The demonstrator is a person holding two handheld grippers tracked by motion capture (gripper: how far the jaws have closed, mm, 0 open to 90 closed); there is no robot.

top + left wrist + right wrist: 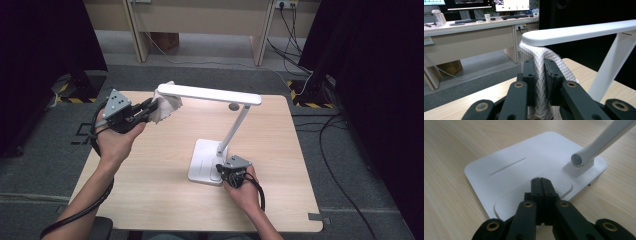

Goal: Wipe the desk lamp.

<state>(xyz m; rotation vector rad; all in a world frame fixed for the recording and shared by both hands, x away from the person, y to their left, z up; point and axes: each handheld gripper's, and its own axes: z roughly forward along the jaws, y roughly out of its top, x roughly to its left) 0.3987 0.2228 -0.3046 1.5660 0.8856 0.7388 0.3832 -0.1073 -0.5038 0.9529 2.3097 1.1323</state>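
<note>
Wooden worktop (150, 185), light grain, rounded corners. Grey carpet floor (45, 165) all round. Black curtains (380, 75) left & right. Beige desk (200, 20) at back, w/ cardboard box (165, 41) under it. Black cables (292, 37) to wall socket (286, 4), more trailing over floor at right. Yellow-black tape (75, 100) by curtain feet. In left gripper view: monitors (511, 5), keyboard (515, 16), paper cup (487, 18), clear bottle (437, 15) on far desk.

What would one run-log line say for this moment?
left gripper: shut on cloth | cloth: touching lamp head | right gripper: shut, on lamp base
</note>
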